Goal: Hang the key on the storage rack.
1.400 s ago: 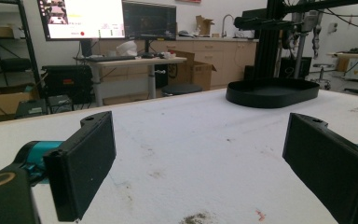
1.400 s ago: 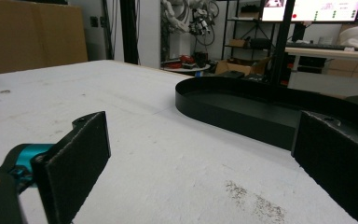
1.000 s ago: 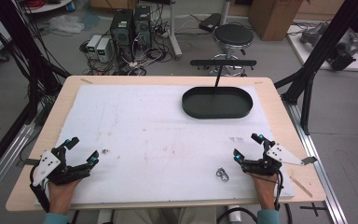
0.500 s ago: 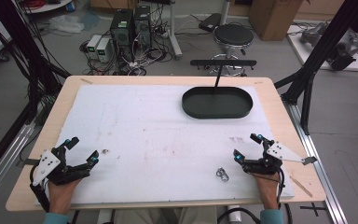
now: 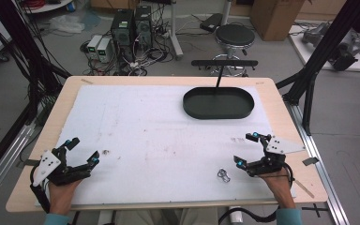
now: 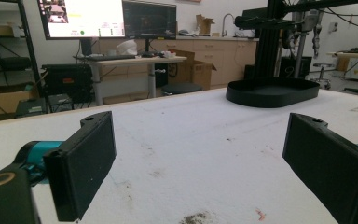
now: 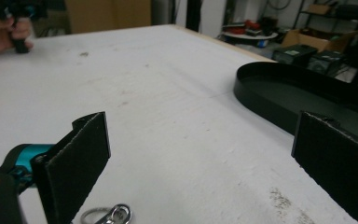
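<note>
At table's far right, black oval tray (image 5: 219,102), nothing inside

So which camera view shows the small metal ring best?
The high view: the metal ring lies whole on the white mat, left of the open right gripper. The right gripper view cuts the ring at its bottom edge. The left gripper view looks toward the black tray instead.

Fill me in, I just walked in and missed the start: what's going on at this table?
A person holds a gripper in each hand at the near edge of a white-covered table. The right gripper hangs open just right of a small metal ring clip. The left gripper hangs open at the near left. A black oval tray sits empty toward the far side.
</note>
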`<state>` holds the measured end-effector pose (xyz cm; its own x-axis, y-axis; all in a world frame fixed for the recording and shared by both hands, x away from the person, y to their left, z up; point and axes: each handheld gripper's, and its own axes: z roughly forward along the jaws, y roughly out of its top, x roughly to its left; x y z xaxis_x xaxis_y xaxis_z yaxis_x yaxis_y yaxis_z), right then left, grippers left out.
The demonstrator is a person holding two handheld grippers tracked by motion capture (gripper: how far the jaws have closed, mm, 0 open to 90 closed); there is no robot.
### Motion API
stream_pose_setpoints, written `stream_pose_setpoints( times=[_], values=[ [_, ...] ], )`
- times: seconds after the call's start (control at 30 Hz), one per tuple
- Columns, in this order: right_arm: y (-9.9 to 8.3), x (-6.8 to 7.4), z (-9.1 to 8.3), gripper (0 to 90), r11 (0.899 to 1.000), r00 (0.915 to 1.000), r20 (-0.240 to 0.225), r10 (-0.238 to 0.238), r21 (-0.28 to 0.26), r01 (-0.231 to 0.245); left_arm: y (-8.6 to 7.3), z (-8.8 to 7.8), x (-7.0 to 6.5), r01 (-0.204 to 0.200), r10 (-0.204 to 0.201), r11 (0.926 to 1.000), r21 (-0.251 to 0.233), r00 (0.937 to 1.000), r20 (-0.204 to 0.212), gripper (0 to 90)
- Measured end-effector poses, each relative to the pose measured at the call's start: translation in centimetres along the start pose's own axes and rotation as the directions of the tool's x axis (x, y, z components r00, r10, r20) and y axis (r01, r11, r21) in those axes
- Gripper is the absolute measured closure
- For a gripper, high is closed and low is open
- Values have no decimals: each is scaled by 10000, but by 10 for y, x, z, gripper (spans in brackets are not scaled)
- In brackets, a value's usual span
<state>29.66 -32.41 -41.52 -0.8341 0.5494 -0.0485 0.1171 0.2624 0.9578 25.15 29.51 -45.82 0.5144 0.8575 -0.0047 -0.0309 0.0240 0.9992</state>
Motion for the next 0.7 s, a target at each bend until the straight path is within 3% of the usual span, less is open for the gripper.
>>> stream_pose_setpoints(
  times=[0.13, 0.23, 0.47, 0.7],
  values=[
    [3, 2, 5, 39, 9965, 9972, -616, -428, 686, 470, 0, 0, 0, 15, -15, 10000, 5, 10000, 7, 99],
    [7, 3, 11, 39, 9870, 9924, -1045, -656, 1392, 799, 0, 0, 0, 9, -9, 10000, 17, 10000, 2, 99],
    [17, 7, 20, 39, 9748, 9756, -2005, -889, 1838, 1266, 0, 0, 0, 16, -16, 10000, 20, 10000, 2, 99],
    [29, 13, 25, 45, 9473, 9520, -2725, -1393, 2435, 2083, 0, 0, 0, 12, -12, 10000, 25, 10000, 0, 99]
  ],
)
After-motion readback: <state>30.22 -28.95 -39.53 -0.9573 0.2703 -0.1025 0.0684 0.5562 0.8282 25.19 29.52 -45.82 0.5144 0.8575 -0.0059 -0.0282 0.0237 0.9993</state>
